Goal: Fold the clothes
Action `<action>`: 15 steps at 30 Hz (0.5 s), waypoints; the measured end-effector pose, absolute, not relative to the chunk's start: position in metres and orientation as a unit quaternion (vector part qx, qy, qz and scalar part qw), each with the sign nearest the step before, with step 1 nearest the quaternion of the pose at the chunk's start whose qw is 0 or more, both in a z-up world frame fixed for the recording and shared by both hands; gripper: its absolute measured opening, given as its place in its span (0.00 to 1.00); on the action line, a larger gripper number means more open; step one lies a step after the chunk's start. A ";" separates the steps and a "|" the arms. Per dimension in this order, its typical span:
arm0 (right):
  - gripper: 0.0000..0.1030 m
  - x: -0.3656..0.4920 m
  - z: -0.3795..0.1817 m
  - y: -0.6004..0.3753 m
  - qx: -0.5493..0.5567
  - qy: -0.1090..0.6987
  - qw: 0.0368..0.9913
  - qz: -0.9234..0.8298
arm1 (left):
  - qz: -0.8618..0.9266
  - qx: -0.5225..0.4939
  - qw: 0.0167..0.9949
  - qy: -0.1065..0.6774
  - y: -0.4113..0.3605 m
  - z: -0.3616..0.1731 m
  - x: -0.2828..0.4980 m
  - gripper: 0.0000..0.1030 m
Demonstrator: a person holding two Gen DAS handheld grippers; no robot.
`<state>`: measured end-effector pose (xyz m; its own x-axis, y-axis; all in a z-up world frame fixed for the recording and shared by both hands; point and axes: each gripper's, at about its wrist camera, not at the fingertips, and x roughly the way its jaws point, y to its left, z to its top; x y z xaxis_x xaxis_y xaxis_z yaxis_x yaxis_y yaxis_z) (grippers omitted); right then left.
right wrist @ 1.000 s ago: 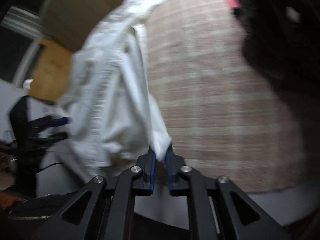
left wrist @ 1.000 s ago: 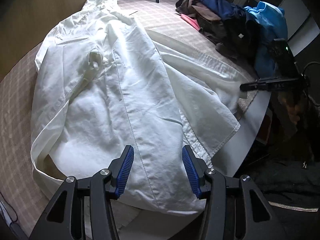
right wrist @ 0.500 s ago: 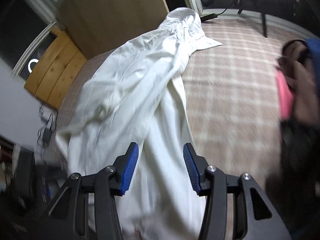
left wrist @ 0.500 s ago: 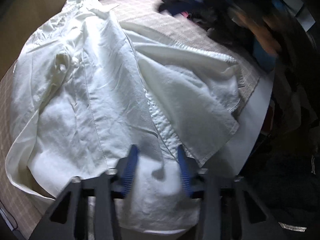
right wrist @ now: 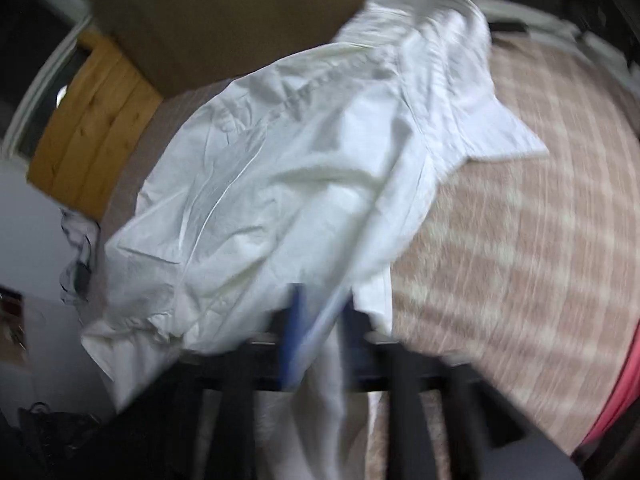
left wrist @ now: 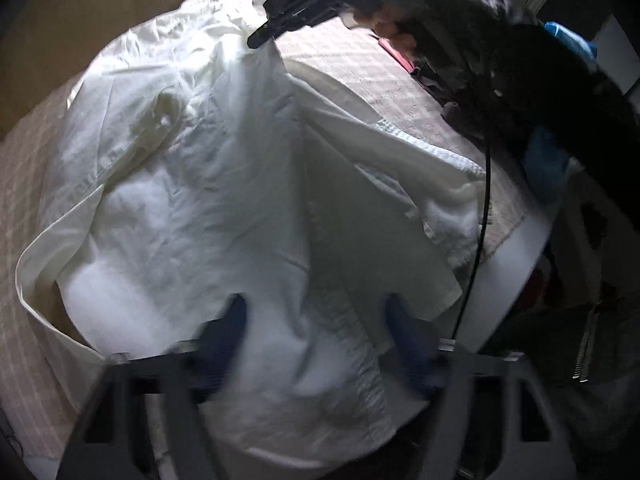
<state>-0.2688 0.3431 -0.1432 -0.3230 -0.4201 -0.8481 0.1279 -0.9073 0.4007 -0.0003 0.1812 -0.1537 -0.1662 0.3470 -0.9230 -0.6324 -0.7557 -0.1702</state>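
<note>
Jaws of the left gripper (left wrist: 314, 340) stand apart, straddling the hem of the white shirt (left wrist: 192, 184) without pinching it. Jaws of the right gripper (right wrist: 320, 316) are nearly together with a ridge of shirt fabric between them; motion blur prevents confirming a firm clamp. The shirt lies spread on the checked bed cover (right wrist: 520, 240), collar toward the far end. The right gripper appears in the left view near the collar, lifting a fold, probably to draw one side panel over the body. A clothes pile (left wrist: 552, 92) waits nearby.
</note>
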 end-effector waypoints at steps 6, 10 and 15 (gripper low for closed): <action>0.04 -0.271 -0.099 0.330 0.513 -0.099 0.219 -0.824 | 0.751 -0.585 0.298 0.067 0.173 -0.167 -0.013 0.00; 0.04 -0.285 -0.074 0.313 0.493 -0.055 0.236 -0.835 | 0.793 -0.552 0.254 0.038 0.139 -0.130 -0.022 0.00; 0.08 -0.317 -0.064 0.298 0.496 -0.029 0.247 -0.832 | 0.824 -0.537 0.176 0.040 0.107 -0.111 -0.035 0.01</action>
